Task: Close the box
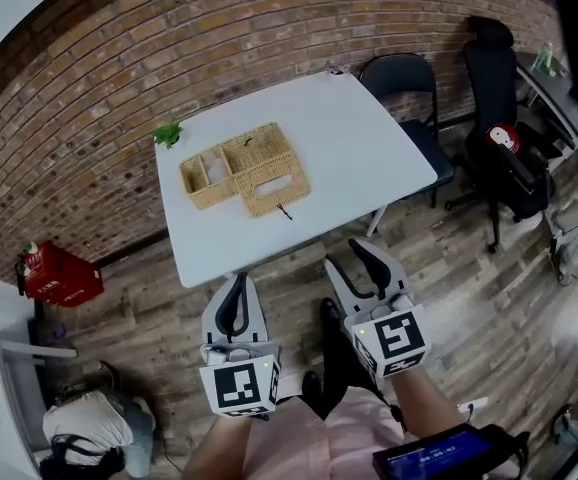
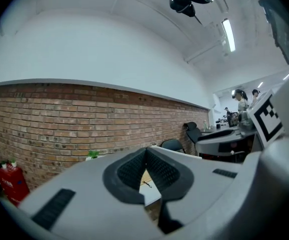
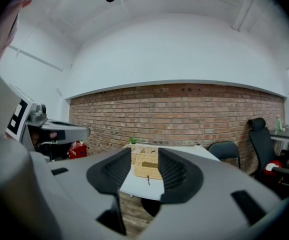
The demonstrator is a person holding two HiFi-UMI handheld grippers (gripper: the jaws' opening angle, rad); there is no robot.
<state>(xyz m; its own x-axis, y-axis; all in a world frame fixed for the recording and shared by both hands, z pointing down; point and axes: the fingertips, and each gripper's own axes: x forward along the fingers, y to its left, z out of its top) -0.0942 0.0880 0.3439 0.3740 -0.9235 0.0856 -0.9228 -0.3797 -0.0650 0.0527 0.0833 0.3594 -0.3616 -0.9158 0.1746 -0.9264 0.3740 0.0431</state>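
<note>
The wicker box (image 1: 231,160) sits on the white table (image 1: 369,138) towards its left side. Its woven lid (image 1: 274,186) lies folded open towards me, and the compartments show. A small dark stick (image 1: 285,211) lies on the table just in front of the lid. Both grippers hang over the wooden floor, short of the table's near edge. My left gripper (image 1: 237,282) is shut, tips touching, with nothing in it. My right gripper (image 1: 347,256) is open and empty. The right gripper view looks between the pads at the box (image 3: 147,165).
A small green plant (image 1: 169,133) stands at the table's far left corner. A red case (image 1: 59,273) sits on the floor by the brick wall at left. Black chairs (image 1: 414,88) and an office chair (image 1: 499,138) stand to the right of the table.
</note>
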